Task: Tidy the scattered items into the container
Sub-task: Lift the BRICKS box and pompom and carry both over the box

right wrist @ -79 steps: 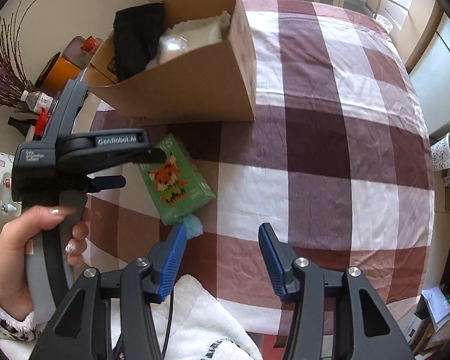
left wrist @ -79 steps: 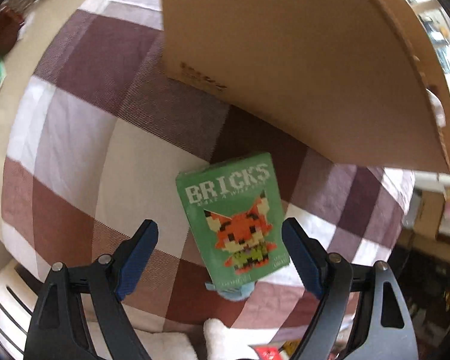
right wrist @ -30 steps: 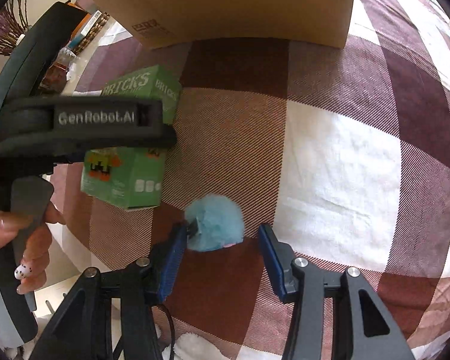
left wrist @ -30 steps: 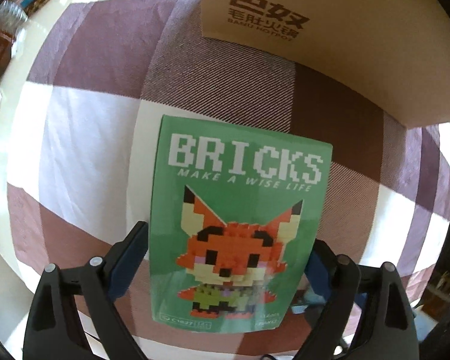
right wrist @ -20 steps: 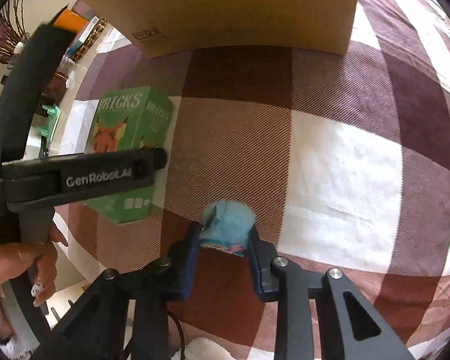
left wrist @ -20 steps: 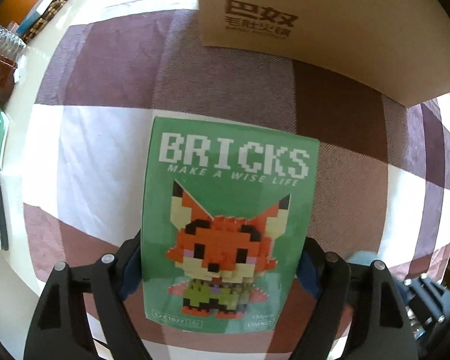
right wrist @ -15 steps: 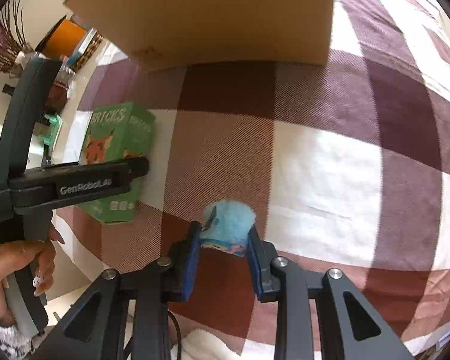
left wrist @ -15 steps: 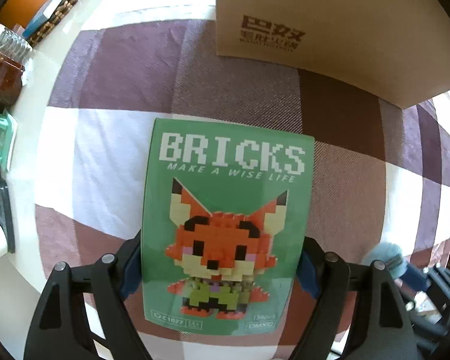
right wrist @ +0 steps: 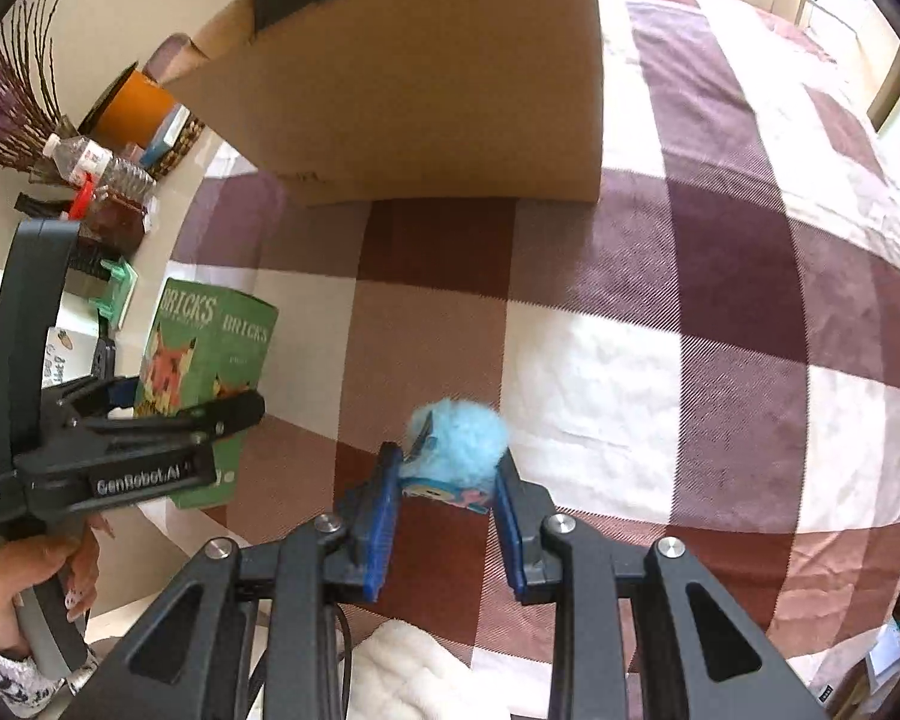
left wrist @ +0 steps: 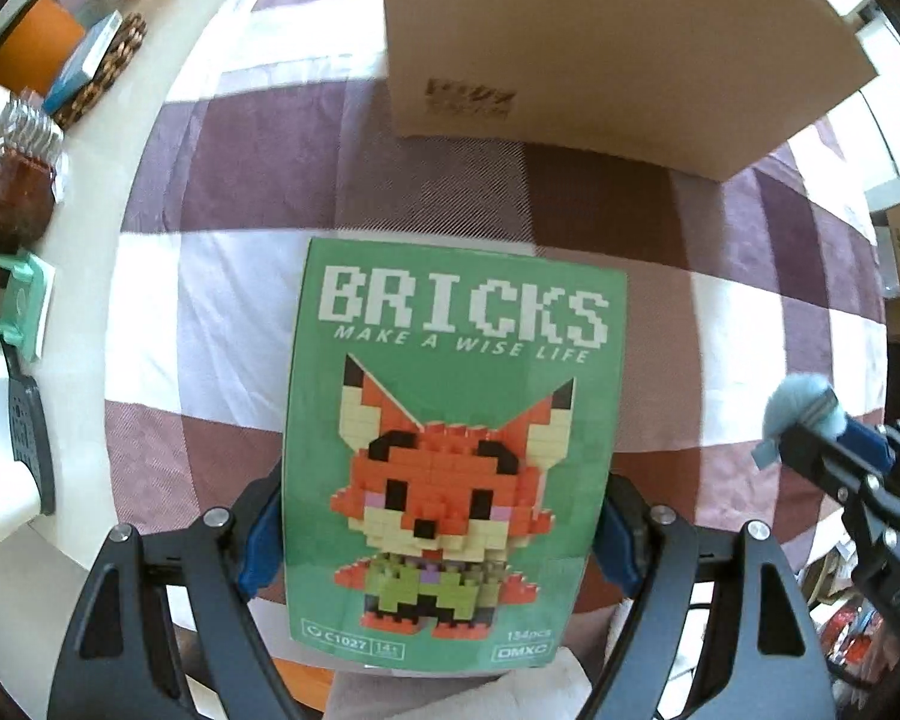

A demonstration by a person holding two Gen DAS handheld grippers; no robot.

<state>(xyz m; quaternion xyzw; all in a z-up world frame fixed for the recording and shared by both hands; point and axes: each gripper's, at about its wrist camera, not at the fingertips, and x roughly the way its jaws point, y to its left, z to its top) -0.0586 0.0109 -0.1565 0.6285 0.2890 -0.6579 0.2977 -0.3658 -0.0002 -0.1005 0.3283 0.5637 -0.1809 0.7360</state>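
Pointing down: L gripper (left wrist: 441, 531), R gripper (right wrist: 447, 507)

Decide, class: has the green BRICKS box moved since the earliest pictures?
Yes. The BRICKS box, clamped in the left hand-held gripper, has risen off the checked tablecloth, toward the cardboard box.

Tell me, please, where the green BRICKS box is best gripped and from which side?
Grip the BRICKS box across its two long narrow sides near the lower end, coming from above, as the left gripper does: the flat parallel sides suit the pads and leave the printed face clear.
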